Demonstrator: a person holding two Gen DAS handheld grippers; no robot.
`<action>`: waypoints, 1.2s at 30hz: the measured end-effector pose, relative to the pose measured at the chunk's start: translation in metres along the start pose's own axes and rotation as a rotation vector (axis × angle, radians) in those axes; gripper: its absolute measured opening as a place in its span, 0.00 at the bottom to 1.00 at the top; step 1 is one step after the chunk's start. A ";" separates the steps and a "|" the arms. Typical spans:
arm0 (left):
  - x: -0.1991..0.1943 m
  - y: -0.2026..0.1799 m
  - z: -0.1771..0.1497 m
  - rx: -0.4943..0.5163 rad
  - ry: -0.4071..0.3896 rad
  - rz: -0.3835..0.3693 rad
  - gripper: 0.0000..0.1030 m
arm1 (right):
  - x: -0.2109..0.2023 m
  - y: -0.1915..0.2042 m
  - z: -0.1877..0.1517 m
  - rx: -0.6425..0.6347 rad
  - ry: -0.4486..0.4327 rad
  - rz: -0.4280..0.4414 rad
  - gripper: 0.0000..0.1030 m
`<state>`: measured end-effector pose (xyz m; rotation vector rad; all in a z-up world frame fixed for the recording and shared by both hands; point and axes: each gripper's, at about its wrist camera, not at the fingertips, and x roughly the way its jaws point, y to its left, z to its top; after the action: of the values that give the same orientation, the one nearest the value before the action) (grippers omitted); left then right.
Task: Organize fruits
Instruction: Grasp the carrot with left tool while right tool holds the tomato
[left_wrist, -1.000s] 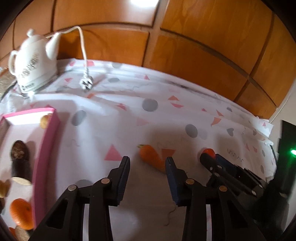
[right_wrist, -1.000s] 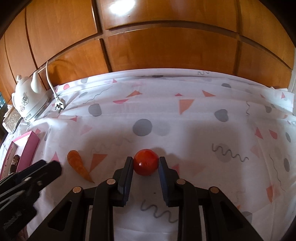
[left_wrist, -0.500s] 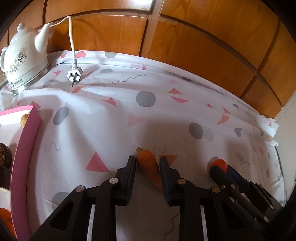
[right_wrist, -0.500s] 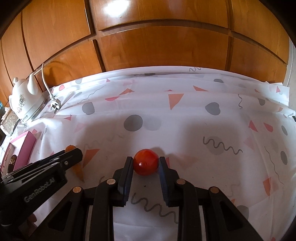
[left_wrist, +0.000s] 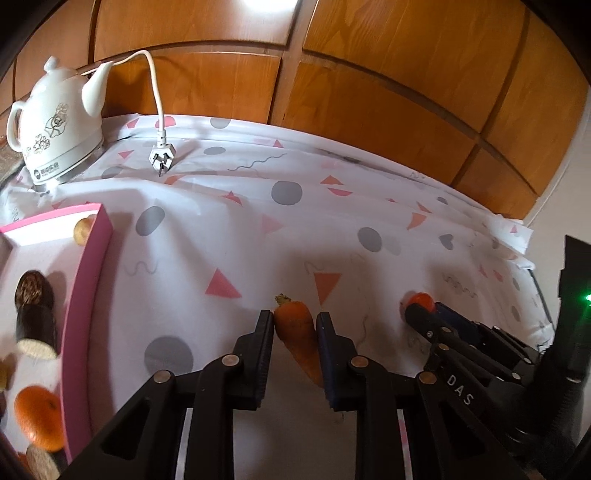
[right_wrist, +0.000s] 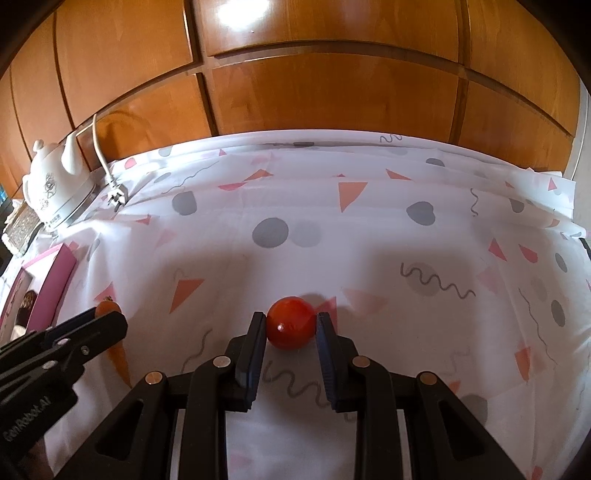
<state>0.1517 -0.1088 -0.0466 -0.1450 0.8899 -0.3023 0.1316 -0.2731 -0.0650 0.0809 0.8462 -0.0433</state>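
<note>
We held the left claw (left_wrist: 295, 332) clamped on the orange tapered carrot (left_wrist: 298, 338), both black pads pressing its thick end, its green stub pointing toward the far edge of the table (left_wrist: 332, 229), which was covered with a white cloth printed with grey dots and pink triangles. The carrot's thin tip pointed back toward us between the claw's arms. Our right claw (right_wrist: 290, 326) was clamped on the round red tomato (right_wrist: 290, 328), one pad on each side, with the tomato low against the cloth near the middle of the table. In the left wrist view the tomato and the right claw's tip showed just to the right of the carrot, near but apart from it.

At the left edge of the table lay the shallow pink-walled tray (left_wrist: 86, 295) with a white floor. Inside it we saw a round orange fruit (left_wrist: 38, 417) toward the near end, a dark brown cylindrical piece with a pale cut end (left_wrist: 35, 314) in the middle, and a small tan round item (left_wrist: 82, 230) against the far corner. At the far left corner stood a white ceramic electric kettle (left_wrist: 55, 136), its white cord and plug (left_wrist: 162, 157) lying on the cloth beside it. Brown wooden panelling (right_wrist: 314, 92) rose behind the far edge.
</note>
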 end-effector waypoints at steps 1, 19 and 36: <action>-0.003 0.001 -0.002 -0.003 0.001 -0.009 0.23 | -0.002 0.001 -0.002 -0.002 0.000 0.001 0.26; -0.021 0.024 -0.043 -0.037 0.087 -0.052 0.24 | -0.035 0.024 -0.047 -0.061 0.010 0.008 0.27; -0.017 0.011 -0.057 0.052 -0.028 0.016 0.31 | -0.025 0.013 -0.051 -0.004 0.019 0.057 0.28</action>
<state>0.0995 -0.0927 -0.0722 -0.0940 0.8542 -0.3076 0.0778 -0.2552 -0.0789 0.1012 0.8626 0.0126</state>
